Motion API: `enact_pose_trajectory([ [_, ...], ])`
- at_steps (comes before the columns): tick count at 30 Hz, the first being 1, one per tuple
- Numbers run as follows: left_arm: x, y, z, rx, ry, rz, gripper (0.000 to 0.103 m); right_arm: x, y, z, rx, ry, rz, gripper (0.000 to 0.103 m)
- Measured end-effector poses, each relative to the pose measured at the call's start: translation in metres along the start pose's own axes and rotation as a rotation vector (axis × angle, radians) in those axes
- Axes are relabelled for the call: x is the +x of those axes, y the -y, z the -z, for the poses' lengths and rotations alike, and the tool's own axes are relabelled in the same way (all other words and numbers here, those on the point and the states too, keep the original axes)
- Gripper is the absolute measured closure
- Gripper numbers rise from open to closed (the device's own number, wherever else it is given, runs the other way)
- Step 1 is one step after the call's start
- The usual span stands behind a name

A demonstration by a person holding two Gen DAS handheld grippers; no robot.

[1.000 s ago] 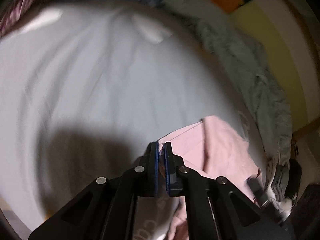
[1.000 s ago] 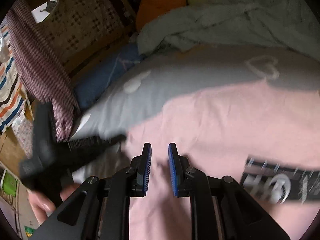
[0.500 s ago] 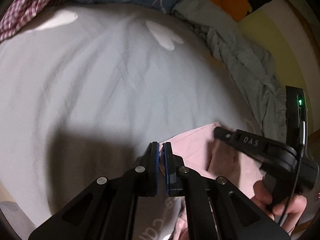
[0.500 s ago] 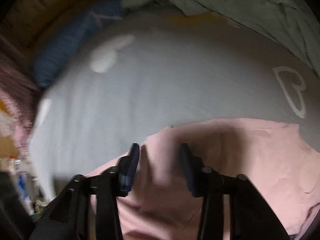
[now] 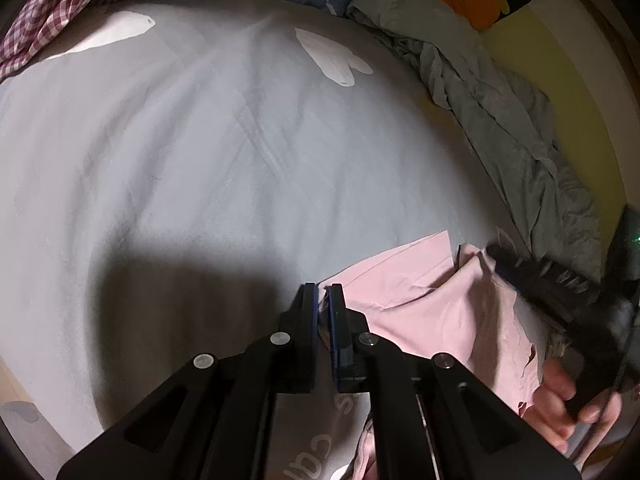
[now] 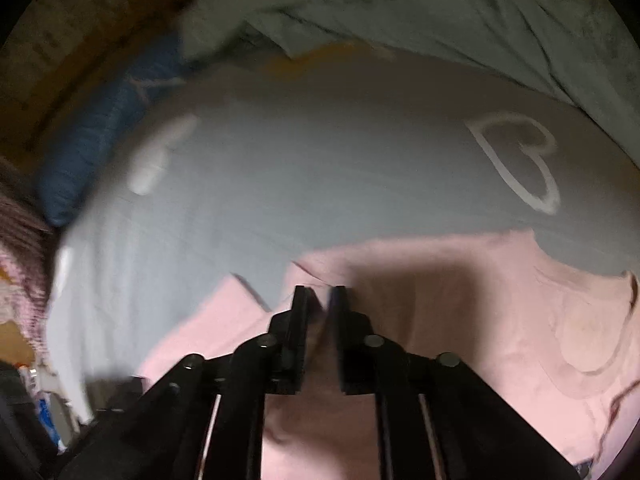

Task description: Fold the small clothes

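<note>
Bedroom: bedsheet (image 5: 208, 152), rumpled blanket (image 5: 500, 120).

Left wrist view: close above the grey bedsheet (image 5: 224, 152), facing along the fingers toward the crumpled grey blanket (image 5: 500, 92). Right wrist view: low over the pink shirt (image 6: 460, 300), facing the same blanket, possibly nearer, though blurred. Shared: sheet, shirt edge, blanket.

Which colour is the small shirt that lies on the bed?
The shirt is pale pink, seen best in the right wrist view.
</note>
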State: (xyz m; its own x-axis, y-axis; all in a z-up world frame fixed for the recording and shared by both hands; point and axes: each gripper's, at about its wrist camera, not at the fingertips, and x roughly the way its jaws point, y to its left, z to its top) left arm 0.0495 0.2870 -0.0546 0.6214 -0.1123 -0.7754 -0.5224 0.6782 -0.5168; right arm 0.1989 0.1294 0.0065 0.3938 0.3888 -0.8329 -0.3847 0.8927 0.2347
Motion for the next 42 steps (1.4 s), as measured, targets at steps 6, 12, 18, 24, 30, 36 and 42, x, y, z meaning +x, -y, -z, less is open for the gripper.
enact_pose_trajectory([
  [6, 0.000, 0.000, 0.000, 0.006, -0.001, -0.002, 0.098, 0.018, -0.031, -0.017, -0.031, -0.083, -0.094, 0.066],
  [12, 0.001, -0.001, 0.000, 0.001, -0.008, 0.007, 0.098, 0.057, -0.045, -0.013, -0.101, -0.179, 0.012, 0.066],
  [18, 0.001, -0.003, -0.001, -0.007, -0.015, 0.016, 0.098, 0.016, -0.054, -0.016, -0.143, 0.066, -0.048, 0.067],
  [24, 0.000, -0.002, 0.000, -0.008, -0.018, 0.017, 0.098, 0.038, -0.072, -0.013, -0.230, -0.154, 0.056, 0.067],
  [30, 0.000, -0.001, 0.000, -0.004, -0.019, 0.014, 0.097, 0.056, -0.068, -0.001, -0.202, -0.160, 0.156, 0.069],
  [36, -0.001, -0.003, 0.000, -0.021, -0.021, 0.032, 0.097, 0.028, -0.074, -0.004, -0.238, -0.002, 0.005, 0.099],
  [42, -0.010, -0.005, 0.000, -0.021, -0.026, 0.113, 0.099, -0.015, -0.089, -0.011, -0.292, 0.169, -0.099, 0.099],
])
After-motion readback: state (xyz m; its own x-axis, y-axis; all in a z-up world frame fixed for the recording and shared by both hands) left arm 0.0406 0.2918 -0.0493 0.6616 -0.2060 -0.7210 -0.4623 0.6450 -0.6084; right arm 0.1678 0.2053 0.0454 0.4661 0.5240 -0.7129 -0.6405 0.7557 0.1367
